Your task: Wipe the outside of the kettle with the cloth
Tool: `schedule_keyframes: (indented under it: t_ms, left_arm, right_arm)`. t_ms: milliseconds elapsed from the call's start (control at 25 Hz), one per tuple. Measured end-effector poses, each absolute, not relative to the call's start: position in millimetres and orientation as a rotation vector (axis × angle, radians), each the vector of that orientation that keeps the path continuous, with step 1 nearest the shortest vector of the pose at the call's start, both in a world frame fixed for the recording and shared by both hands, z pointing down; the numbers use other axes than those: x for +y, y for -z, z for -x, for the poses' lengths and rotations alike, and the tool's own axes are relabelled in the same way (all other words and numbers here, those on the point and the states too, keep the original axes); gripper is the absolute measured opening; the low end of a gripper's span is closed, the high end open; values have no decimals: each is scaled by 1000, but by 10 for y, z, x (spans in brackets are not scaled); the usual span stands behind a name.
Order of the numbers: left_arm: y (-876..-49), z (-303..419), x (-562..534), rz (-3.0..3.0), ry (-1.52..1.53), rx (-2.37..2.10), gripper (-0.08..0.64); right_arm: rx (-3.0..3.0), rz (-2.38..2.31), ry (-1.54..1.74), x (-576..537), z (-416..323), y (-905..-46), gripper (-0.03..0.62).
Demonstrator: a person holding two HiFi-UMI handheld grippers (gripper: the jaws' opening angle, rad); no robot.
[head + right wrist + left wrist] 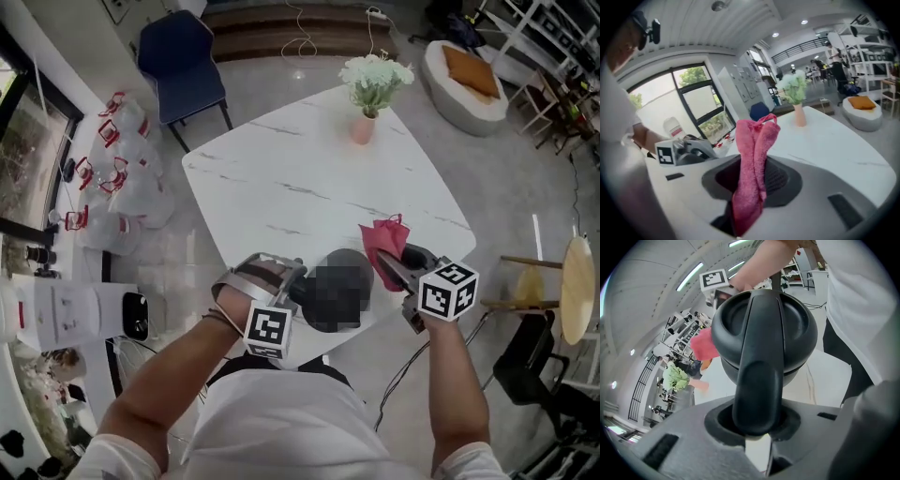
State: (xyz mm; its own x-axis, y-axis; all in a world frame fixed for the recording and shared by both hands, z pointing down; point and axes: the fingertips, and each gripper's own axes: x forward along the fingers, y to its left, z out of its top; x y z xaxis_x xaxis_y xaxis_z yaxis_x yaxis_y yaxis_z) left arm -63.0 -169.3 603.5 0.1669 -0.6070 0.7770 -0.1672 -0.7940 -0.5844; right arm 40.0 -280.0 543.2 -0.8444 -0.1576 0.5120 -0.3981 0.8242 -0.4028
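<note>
A black kettle (349,256) stands near the front edge of the white marble table (281,178). A mosaic patch covers part of it in the head view. My left gripper (296,283) is shut on the kettle's handle (757,380), and the round kettle body (797,329) fills the left gripper view. Just right of the kettle, my right gripper (398,267) is shut on a pink-red cloth (384,242). The cloth (754,159) sticks up from between that gripper's jaws, apart from the kettle. In the left gripper view the cloth (705,345) shows behind the kettle.
A pink vase of white-green flowers (367,94) stands at the table's far edge. A blue chair (183,61) and white bags (122,169) are beyond the table at left. A round cushioned seat (464,80) and a wooden stool (567,281) are at right.
</note>
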Motion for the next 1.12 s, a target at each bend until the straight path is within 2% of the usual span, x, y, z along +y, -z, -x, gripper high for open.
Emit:
schedule_keyframes:
  t_ms: [120, 280, 600, 1120]
  left_arm:
    - [-6034, 621, -1713, 2079, 1660, 736, 84]
    - [-6034, 628, -1719, 2080, 1656, 746, 86]
    - [-6020, 617, -1709, 2068, 1642, 721, 84]
    - [-5980, 557, -1707, 2024, 1628, 701, 84]
  right_arm:
    - [-2611, -154, -621, -2473, -85, -4901, 114]
    - [-2527, 133, -540, -2062, 254, -4759, 113]
    - [-2211, 390, -343, -1799, 617, -5129, 112]
    - [-1872, 477, -227, -2144, 676, -5913, 110]
